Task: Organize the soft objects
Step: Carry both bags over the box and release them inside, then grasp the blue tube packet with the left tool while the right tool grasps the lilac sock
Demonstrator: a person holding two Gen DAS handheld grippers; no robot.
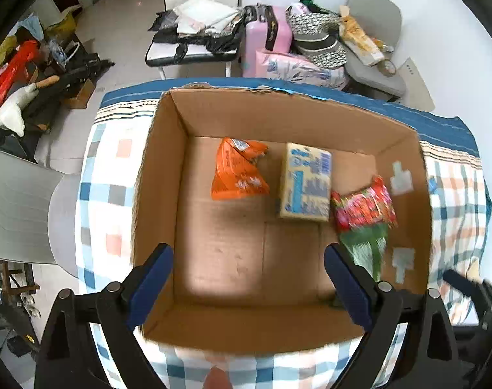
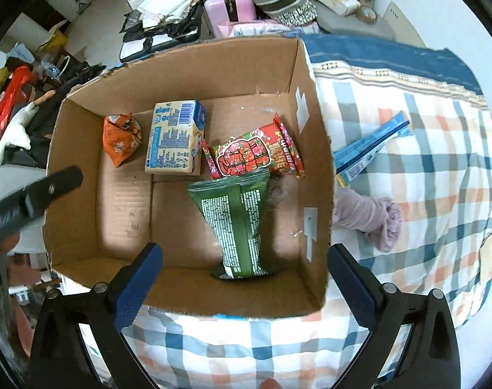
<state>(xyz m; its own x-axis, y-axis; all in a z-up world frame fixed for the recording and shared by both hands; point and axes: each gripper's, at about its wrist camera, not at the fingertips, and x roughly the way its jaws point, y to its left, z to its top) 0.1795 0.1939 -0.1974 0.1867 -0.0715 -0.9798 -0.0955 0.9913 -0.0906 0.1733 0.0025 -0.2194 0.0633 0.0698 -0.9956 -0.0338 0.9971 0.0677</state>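
An open cardboard box (image 1: 168, 168) (image 2: 314, 168) stands on a checked cloth. Inside lie an orange snack bag (image 1: 237, 170) (image 2: 121, 137), a yellow and blue tissue pack (image 1: 305, 184) (image 2: 176, 137), a red patterned packet (image 1: 364, 206) (image 2: 255, 154) and a green packet (image 2: 239, 223) (image 1: 369, 249). My left gripper (image 1: 249, 285) is open and empty above the box's near side. My right gripper (image 2: 246, 288) is open and empty above the box's near right part. On the cloth right of the box lie a blue packet (image 2: 372, 150) and a lilac knitted item (image 2: 370, 215).
The checked cloth (image 2: 424, 194) covers the surface around the box. Behind stand a pink suitcase (image 1: 267, 37), a grey chair (image 1: 375, 48) with bags, and a small table (image 1: 194, 50) with black and white items. A grey chair back (image 1: 19, 207) is at the left.
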